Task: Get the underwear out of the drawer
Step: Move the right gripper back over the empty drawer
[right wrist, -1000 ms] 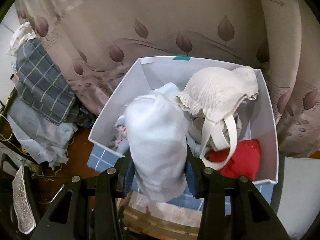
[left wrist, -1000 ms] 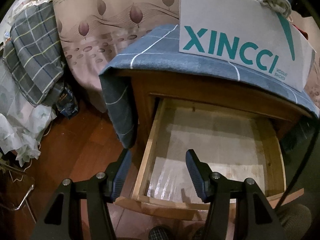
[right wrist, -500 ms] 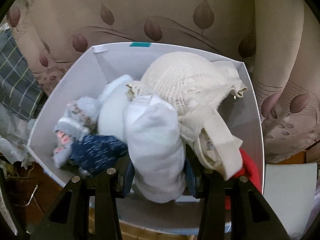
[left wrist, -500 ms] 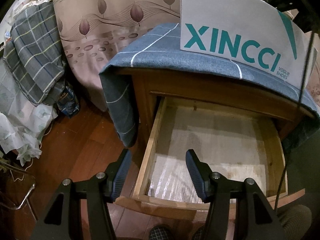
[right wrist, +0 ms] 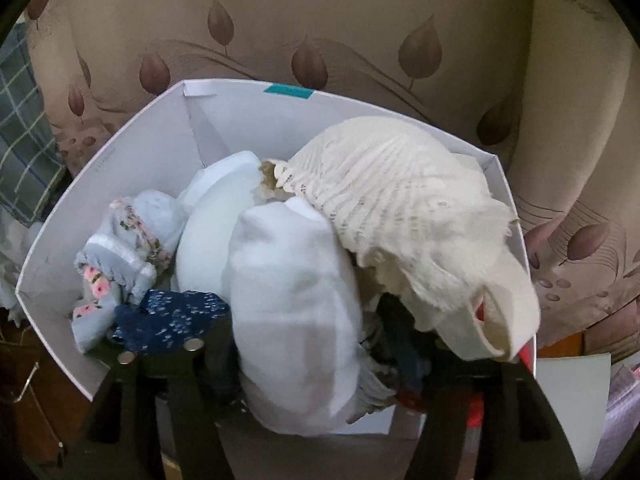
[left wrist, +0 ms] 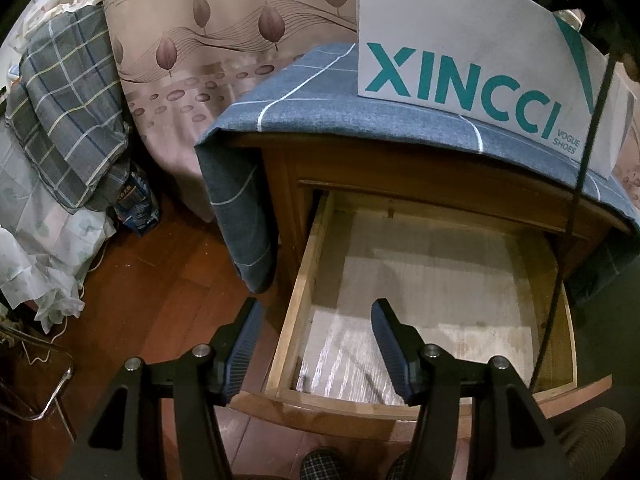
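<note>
The wooden drawer (left wrist: 294, 304) stands pulled open with only a pale liner inside. My left gripper (left wrist: 316, 340) is open and empty above its front left corner. My right gripper (right wrist: 296, 344) is shut on a white folded piece of underwear (right wrist: 296, 320), held low inside the white shoe box (right wrist: 132, 152). The box also holds a cream lace bra (right wrist: 400, 200), pale blue floral underwear (right wrist: 124, 248), a navy dotted piece (right wrist: 168, 316) and something red (right wrist: 524, 356). The box shows from outside in the left wrist view (left wrist: 460, 48), on top of the nightstand.
A blue checked cloth (left wrist: 304, 96) covers the nightstand top and hangs down its left side. A leaf-patterned curtain (right wrist: 320, 20) hangs behind. A plaid bundle (left wrist: 68, 112) and white fabric lie on the wooden floor (left wrist: 168, 292) at left. A black cable (left wrist: 576, 200) hangs over the drawer's right side.
My right gripper has moved forward and down with the white underwear, from above the box's near edge into the box. The left gripper has hardly moved.
</note>
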Available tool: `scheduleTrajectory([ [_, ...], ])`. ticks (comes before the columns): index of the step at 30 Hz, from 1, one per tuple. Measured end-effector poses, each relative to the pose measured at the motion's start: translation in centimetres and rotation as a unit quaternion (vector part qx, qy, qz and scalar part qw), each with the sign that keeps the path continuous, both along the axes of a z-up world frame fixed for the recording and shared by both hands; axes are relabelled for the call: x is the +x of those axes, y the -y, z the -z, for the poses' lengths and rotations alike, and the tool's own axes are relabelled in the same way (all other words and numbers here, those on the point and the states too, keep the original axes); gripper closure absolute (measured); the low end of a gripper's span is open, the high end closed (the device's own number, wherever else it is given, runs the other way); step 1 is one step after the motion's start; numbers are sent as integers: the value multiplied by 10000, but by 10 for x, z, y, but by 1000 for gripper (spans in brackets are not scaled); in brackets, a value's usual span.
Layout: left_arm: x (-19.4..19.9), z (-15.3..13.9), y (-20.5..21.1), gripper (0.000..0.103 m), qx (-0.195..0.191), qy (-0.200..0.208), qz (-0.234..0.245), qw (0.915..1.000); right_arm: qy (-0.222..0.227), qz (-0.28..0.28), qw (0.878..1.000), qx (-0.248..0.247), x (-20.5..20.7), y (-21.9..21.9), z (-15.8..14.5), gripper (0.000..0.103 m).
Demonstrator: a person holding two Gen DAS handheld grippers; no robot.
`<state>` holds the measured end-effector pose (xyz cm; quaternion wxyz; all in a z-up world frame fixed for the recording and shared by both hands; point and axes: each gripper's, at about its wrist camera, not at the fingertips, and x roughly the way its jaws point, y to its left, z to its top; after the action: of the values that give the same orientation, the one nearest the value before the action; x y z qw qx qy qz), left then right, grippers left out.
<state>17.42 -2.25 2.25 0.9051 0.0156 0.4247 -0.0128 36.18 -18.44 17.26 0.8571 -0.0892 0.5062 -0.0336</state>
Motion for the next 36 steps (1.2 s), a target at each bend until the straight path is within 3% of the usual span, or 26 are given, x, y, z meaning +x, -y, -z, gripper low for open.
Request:
scheduleTrajectory([
  [6,0,0,4,45,44,4,20,10000,384,-119,9991,131,-25,-2,-36,25],
  [12,0,0,5,45,33,15,31,10000,910,-229,9935,646,-87,4,-80,14],
  [16,-2,-1,5,45,4,24,50,10000,1161,-184,9895,837,-130,8,-80,9],
  [21,-3,-3,6,45,-37,20,91,9999,1119,161,9905,779,-181,21,-33,4],
  [28,-6,-5,12,45,3,10,196,9998,306,901,9912,920,-220,38,72,3],
  [31,-6,-4,15,45,70,15,240,9997,17,867,9922,900,-226,32,103,4],
  [36,-7,-3,16,45,75,-15,271,9996,-200,521,9954,783,-227,13,126,4],
])
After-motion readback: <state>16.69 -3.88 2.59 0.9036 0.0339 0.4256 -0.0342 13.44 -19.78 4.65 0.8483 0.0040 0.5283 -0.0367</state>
